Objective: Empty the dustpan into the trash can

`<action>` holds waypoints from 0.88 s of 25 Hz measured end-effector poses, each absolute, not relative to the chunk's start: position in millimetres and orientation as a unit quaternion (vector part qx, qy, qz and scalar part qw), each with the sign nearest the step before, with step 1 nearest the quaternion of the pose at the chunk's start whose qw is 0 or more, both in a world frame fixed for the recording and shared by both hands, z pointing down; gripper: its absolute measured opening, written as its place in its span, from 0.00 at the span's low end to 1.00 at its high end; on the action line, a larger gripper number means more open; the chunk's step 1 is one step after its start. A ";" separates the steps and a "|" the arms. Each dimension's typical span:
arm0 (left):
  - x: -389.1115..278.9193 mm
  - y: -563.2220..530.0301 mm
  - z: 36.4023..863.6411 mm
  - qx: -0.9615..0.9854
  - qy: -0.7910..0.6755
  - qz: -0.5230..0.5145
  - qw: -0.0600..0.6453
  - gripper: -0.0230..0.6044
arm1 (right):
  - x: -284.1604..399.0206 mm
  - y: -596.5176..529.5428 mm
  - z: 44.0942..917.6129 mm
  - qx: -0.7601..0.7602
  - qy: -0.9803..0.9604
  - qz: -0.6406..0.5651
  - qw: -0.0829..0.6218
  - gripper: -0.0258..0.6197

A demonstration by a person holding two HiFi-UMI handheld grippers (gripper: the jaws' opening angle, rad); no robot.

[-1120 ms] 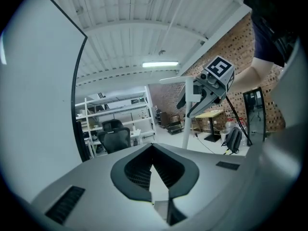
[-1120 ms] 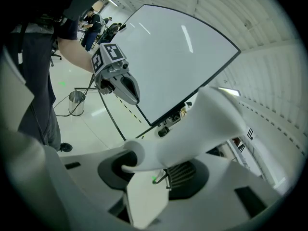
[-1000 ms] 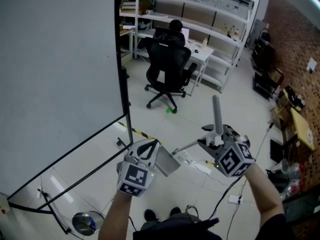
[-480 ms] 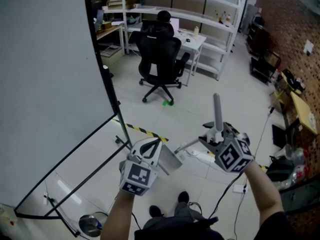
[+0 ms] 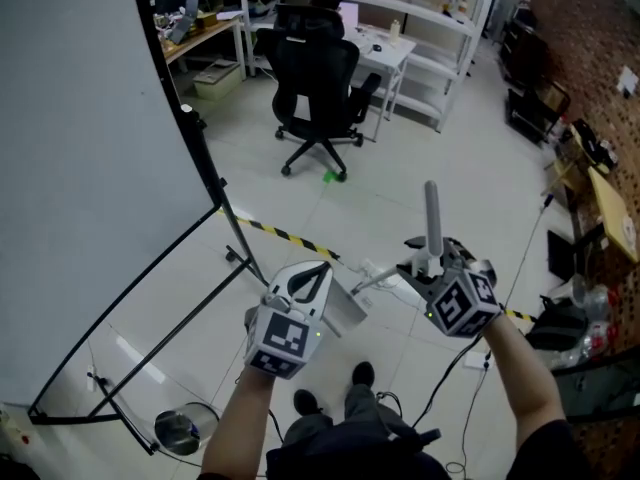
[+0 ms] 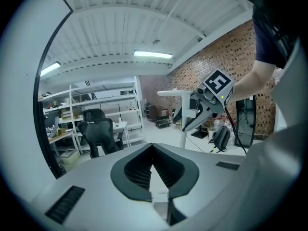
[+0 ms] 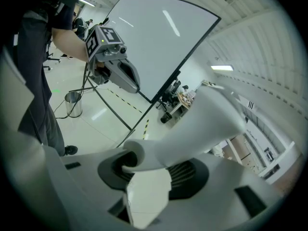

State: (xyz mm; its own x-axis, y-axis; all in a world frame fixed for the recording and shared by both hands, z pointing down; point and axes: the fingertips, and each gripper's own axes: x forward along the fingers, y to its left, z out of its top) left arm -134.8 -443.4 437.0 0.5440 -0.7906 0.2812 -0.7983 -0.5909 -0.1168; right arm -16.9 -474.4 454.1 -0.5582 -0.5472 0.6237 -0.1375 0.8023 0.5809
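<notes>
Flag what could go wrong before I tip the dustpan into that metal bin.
The trash can is narrow and sits beside the whiteboard stand's leg; tipped dirt could miss.
The right tongs grip only the dustpan handle, so the pan may swing.
Floor cables near the feet could snag.

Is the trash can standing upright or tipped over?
Upright. The trash can stands on its base, round open mouth facing up.
</notes>
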 end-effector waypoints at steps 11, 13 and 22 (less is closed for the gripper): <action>-109.8 -472.5 497.6 0.877 -0.438 0.196 0.038 0.03 | 0.9 -503.3 549.4 0.192 -0.842 -0.212 0.457 0.33; -106.4 -474.7 506.0 0.878 -0.435 0.197 0.040 0.03 | 4.5 -508.8 566.8 0.190 -0.840 -0.209 0.464 0.33; -106.3 -487.4 534.8 0.866 -0.443 0.219 0.073 0.03 | 13.1 -532.9 636.3 0.193 -0.838 -0.177 0.478 0.33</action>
State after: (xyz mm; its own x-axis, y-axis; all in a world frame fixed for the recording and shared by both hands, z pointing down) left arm -106.3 -487.4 534.8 0.5112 -0.7360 0.4438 -0.7999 -0.5963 -0.0675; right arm 13.1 -532.9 636.3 -0.4673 -0.4937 0.7335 -0.1547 0.8624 0.4819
